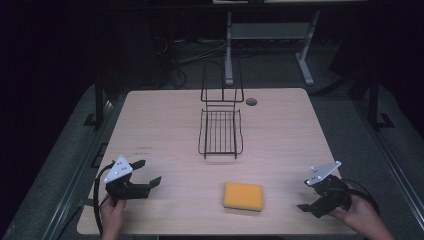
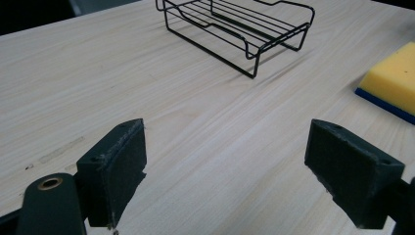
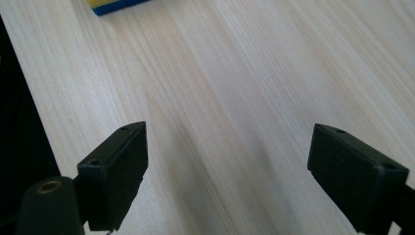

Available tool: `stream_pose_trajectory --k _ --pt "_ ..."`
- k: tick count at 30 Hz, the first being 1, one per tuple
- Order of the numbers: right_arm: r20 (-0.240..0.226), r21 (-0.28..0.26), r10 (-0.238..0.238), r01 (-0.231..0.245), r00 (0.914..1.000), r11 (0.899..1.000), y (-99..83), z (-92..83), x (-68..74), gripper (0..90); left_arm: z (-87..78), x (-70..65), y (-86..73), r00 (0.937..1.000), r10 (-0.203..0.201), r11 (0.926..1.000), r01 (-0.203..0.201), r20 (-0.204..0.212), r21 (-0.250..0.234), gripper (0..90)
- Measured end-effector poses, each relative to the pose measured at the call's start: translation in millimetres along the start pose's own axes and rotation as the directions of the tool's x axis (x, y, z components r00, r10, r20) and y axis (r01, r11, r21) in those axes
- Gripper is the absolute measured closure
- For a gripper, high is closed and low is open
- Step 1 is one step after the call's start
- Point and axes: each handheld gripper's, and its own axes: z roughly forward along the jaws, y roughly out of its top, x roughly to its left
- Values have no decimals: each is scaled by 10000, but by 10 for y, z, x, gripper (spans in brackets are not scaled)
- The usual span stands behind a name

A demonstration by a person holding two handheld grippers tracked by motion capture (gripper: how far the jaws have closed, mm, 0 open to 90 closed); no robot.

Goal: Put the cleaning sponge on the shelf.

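Observation:
A yellow sponge point(image 1: 243, 196) with a blue underside lies flat near the table's front edge, right of centre. A black wire rack point(image 1: 220, 132) with a tall looped back stands at the table's middle, nothing in it. My left gripper point(image 1: 148, 172) rests at the front left, open and holding nothing, pointing toward the rack point(image 2: 240, 29) and the sponge point(image 2: 391, 81). At the front right my right gripper point(image 1: 306, 195) is open too, its jaws aimed left toward the sponge point(image 3: 115, 4), well apart from it. In the gripper views, bare wood lies between the left gripper point(image 2: 225, 171) jaws and between the right gripper point(image 3: 227, 176) jaws.
The light wooden table point(image 1: 280, 140) has a round cable hole point(image 1: 251, 101) near its far edge, behind the rack. Beyond the table, a white desk frame point(image 1: 229, 50) stands on a dark floor. The table's edge point(image 3: 29, 112) runs close to the right gripper.

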Motion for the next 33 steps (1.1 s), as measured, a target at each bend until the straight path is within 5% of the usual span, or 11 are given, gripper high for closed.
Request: stream_pose_trajectory --k 33 --pt "-325 246 -726 735 9968 9970 355 24 99 146 -12 -24 2 9995 305 9995 -305 32 18 150"
